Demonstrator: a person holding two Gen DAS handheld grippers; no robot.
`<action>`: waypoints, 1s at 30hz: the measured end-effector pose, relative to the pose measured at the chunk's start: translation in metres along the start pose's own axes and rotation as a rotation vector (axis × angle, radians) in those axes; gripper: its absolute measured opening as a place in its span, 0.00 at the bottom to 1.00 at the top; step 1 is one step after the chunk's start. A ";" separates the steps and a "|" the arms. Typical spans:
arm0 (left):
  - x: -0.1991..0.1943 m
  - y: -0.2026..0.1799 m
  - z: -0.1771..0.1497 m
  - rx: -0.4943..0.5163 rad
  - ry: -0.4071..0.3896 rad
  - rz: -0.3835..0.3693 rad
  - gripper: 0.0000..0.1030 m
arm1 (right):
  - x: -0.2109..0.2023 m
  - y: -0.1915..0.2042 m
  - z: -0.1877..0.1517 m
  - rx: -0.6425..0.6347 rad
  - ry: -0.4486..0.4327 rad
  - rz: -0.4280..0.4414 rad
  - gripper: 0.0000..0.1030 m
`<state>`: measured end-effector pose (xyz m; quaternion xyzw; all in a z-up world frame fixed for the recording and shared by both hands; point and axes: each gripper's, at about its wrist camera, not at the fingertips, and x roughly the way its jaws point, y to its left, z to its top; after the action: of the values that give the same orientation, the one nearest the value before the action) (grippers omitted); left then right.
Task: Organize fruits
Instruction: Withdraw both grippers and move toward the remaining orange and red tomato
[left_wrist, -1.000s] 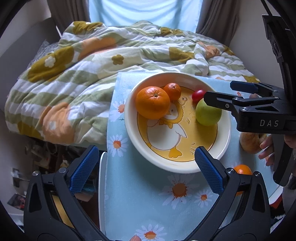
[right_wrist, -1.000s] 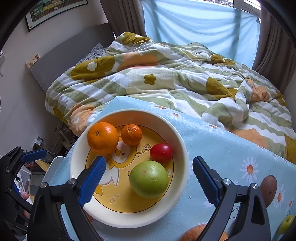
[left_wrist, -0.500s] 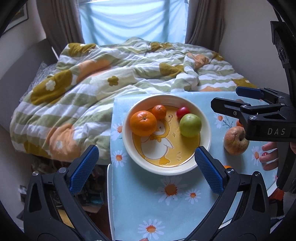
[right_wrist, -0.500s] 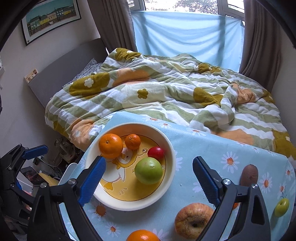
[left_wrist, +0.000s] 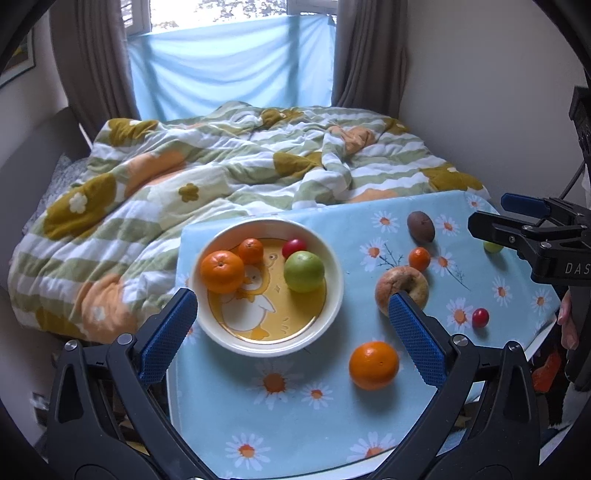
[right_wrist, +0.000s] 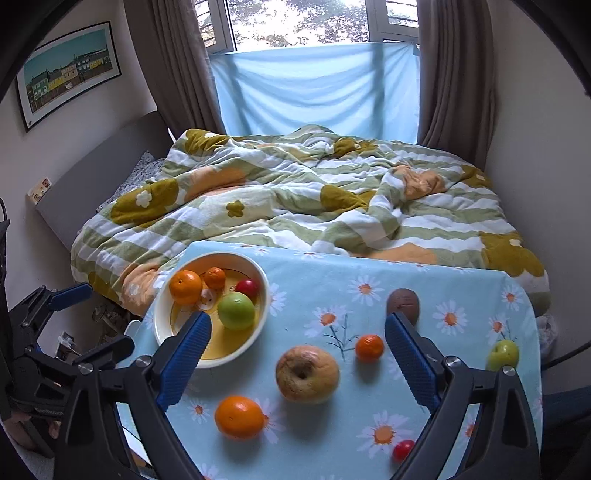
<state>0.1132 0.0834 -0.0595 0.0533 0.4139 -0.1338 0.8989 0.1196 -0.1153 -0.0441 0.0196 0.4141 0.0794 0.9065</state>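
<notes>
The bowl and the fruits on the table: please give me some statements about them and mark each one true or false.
1. The bowl holds four fruits. True.
2. The green apple lies on the tablecloth outside the bowl. False: it is inside the bowl, beside the small red fruit.
3. A large orange sits on the tablecloth. True.
4. The right gripper is shut on the brownish apple. False: its jaws are open and empty.
5. The left gripper holds an orange. False: it is open and empty.
</notes>
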 end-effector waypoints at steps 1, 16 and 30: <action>0.000 -0.005 -0.001 -0.005 0.005 0.000 1.00 | -0.004 -0.006 -0.005 -0.001 0.004 -0.011 0.91; 0.033 -0.080 -0.052 -0.064 0.102 0.009 1.00 | -0.008 -0.073 -0.084 -0.012 0.097 -0.013 0.91; 0.097 -0.096 -0.094 -0.071 0.174 0.047 0.97 | 0.046 -0.095 -0.145 0.003 0.200 0.006 0.90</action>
<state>0.0774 -0.0081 -0.1927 0.0425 0.4935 -0.0927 0.8638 0.0520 -0.2062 -0.1834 0.0141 0.5025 0.0833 0.8604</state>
